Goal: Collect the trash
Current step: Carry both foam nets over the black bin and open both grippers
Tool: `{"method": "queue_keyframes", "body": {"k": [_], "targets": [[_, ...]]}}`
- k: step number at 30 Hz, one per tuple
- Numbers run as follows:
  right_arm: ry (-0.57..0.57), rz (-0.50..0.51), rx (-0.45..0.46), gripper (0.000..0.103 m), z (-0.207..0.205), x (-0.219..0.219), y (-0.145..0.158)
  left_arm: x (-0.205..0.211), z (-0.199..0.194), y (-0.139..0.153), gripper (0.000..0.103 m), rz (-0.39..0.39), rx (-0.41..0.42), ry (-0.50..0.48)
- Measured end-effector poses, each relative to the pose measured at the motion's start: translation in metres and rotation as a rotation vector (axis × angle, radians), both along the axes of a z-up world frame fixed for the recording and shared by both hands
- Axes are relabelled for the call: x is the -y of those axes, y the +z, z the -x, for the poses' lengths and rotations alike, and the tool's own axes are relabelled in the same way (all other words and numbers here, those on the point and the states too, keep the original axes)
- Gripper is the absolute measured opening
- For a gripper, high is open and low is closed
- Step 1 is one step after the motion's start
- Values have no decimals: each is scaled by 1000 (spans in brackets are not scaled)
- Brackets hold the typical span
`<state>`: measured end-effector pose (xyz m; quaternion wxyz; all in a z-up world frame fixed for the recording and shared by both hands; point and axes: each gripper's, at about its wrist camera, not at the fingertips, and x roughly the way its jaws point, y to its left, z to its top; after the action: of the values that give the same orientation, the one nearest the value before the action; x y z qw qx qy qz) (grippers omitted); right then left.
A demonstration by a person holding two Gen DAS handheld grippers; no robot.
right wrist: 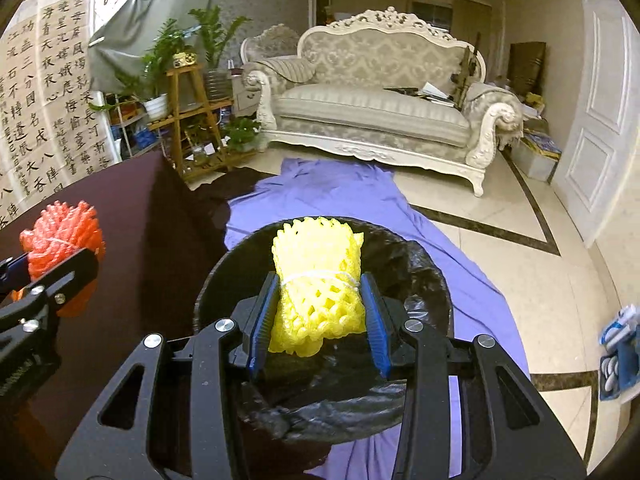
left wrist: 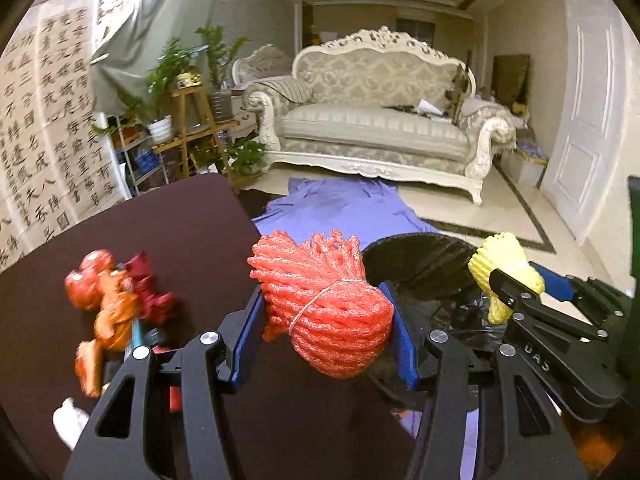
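1. The left tongs (left wrist: 326, 320) are clenched on a red net roll (left wrist: 324, 304) bound with a white string, held above the bench (left wrist: 168, 232) near its edge, just beside the bin (left wrist: 424, 256).
2. The right tongs (right wrist: 318, 310) grasp a yellow net roll (right wrist: 316, 280), also string-bound, directly over the bin's open mouth, which is lined with a black bag (right wrist: 344, 400).
3. The bin stands on a purple cloth (right wrist: 340, 188) on the floor, just off the bench edge; beyond it open tile runs to the sofa (right wrist: 372, 116).
4. Only the left view shows blurred red and orange wrappers (left wrist: 116, 296) on the bench, left of the bin.
5. Only the right view shows a blue item (right wrist: 618, 356) on the floor right of the bin.
6. The right tongs' body reads "DAS" in the left view; calligraphy sheets (left wrist: 44, 120) hang beyond the bench.
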<state>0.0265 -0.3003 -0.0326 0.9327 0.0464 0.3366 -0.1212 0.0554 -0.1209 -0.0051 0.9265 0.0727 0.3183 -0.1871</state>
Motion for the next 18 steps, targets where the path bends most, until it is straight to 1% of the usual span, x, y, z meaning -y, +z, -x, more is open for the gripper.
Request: {"method": "queue_keyframes", "body": {"k": [5, 9, 10, 12, 13, 14, 18], "targets": [[-19, -12, -13, 40, -9, 12, -10, 26, -23, -16, 55, -37, -35, -11], [-32, -19, -15, 40, -16, 22, -15, 38, -35, -21, 56, -49, -58, -23], [-33, -21, -15, 42, -18, 24, -16, 41, -37, -21, 58, -53, -53, -28], [-46, -21, -15, 52, -21, 28, -17, 43, -38, -19, 64, -58, -36, -18], [-50, -22, -12, 57, -21, 30, -18, 43, -39, -18, 70, -58, -35, -14], [-54, -24, -10, 59, -20, 32, -18, 43, -40, -18, 75, -56, -36, -12], [-68, -22, -11, 59, -18, 36, -19, 43, -40, -19, 78, -59, -38, -14]]}}
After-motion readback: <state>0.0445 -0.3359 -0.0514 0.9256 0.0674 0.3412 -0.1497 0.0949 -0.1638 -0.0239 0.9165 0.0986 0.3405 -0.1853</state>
